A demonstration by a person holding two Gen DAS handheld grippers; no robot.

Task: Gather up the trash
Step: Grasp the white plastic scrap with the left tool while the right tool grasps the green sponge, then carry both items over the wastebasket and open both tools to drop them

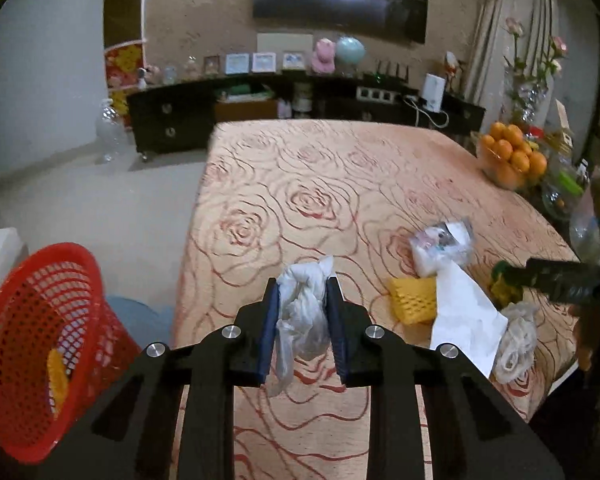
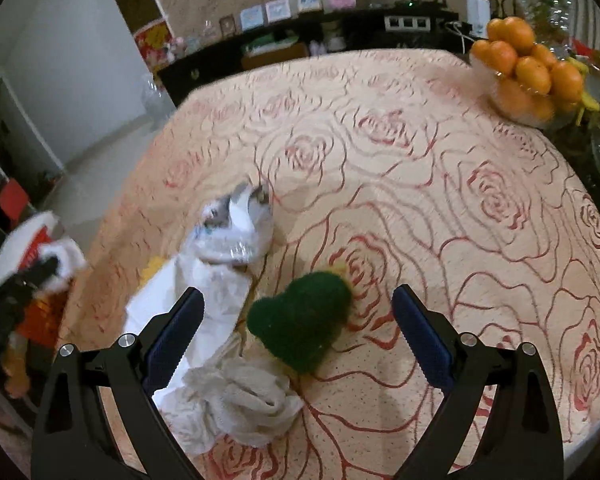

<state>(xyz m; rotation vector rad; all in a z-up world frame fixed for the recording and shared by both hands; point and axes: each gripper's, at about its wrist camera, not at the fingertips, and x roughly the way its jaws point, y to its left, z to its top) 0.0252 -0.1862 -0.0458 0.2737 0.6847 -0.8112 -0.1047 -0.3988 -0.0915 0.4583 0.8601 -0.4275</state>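
Plastic bag [image 1: 302, 312], crumpled and whitish, is pinched between the blue pads of the left gripper [image 1: 302, 320], raised over the rose-patterned tablecloth [image 1: 300, 184]. The red basket [image 1: 40, 344] sits low to the left past the table edge, with one yellow piece already lying in it. To finish this step well, I would swing the bag fully over the basket's mouth before letting go, since a limp tail hangs down and could catch on the rim.

The right gripper [image 2: 298, 320] is spread wide and holds nothing; it hovers over a green scrub sponge [image 2: 300, 320], which lies between its fingers but apart from them.

Still on the table I count one yellow sponge [image 1: 414, 300], one sheet of white paper [image 1: 466, 316], one crumpled grey-white cloth or bag [image 2: 236, 404], one clear wrapper bundle [image 1: 444, 246], and the green sponge. One bowl of oranges [image 1: 512, 156] stands at the far right edge
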